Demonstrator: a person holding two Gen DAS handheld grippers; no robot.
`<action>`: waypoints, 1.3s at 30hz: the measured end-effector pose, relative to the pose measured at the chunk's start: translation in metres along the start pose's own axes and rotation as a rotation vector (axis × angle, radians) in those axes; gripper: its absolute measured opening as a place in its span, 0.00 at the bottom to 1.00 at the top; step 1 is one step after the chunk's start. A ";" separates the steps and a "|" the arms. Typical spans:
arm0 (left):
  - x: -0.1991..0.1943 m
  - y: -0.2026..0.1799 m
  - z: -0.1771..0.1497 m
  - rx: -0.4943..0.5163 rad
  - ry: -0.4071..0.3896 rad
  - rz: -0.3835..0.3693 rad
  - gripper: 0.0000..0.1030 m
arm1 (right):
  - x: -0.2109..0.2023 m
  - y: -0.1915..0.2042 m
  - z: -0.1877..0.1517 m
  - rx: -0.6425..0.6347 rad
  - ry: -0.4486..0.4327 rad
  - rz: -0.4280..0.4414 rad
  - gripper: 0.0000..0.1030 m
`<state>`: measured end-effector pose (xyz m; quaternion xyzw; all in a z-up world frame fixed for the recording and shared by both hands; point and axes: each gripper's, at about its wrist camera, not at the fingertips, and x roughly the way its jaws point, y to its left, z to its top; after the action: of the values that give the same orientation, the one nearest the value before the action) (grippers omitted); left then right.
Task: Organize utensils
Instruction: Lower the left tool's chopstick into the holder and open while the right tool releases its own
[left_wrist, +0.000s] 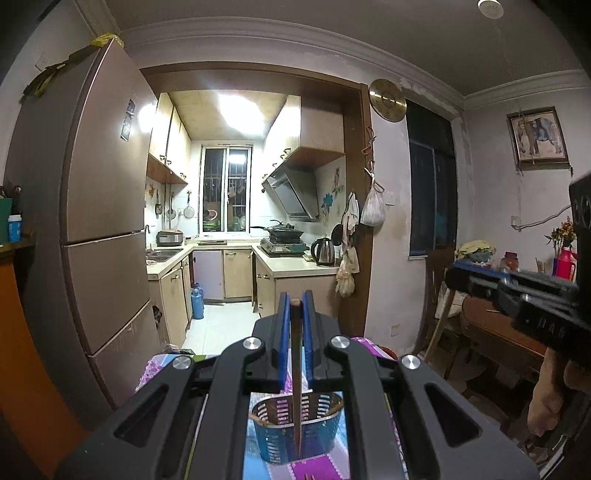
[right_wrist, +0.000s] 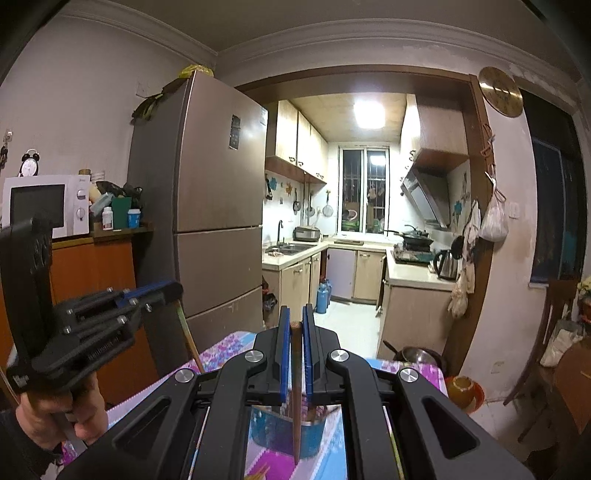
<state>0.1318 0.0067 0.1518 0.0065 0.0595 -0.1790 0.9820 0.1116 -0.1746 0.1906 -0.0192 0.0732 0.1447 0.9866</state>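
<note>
My left gripper (left_wrist: 295, 299) is shut on a brown wooden chopstick (left_wrist: 296, 373) that hangs point down over a blue slotted utensil basket (left_wrist: 295, 428) on the flowered tablecloth. My right gripper (right_wrist: 294, 315) is shut on another brown chopstick (right_wrist: 295, 395), its tip hanging in front of the same blue basket (right_wrist: 273, 435). The left gripper also shows at the left of the right wrist view (right_wrist: 162, 291), with its chopstick (right_wrist: 188, 339) slanting down. The right gripper shows at the right edge of the left wrist view (left_wrist: 458, 277).
The purple and blue tablecloth (left_wrist: 317, 469) covers the table below. A brown fridge (right_wrist: 218, 206) stands left, a wooden cabinet with a microwave (right_wrist: 44, 206) beside it. A kitchen doorway lies ahead. A wooden chair (left_wrist: 439, 295) and side table stand right.
</note>
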 end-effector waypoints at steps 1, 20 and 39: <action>0.006 0.000 0.001 0.003 0.001 0.003 0.05 | 0.003 -0.001 0.002 0.000 -0.002 0.001 0.07; 0.071 0.031 0.018 -0.044 -0.018 0.037 0.05 | 0.098 -0.028 0.009 0.046 0.004 0.026 0.07; 0.120 0.045 -0.020 -0.067 0.068 0.037 0.05 | 0.162 -0.026 -0.039 0.053 0.102 0.036 0.07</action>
<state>0.2563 0.0075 0.1168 -0.0190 0.0985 -0.1583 0.9823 0.2672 -0.1563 0.1282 0.0009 0.1276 0.1592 0.9790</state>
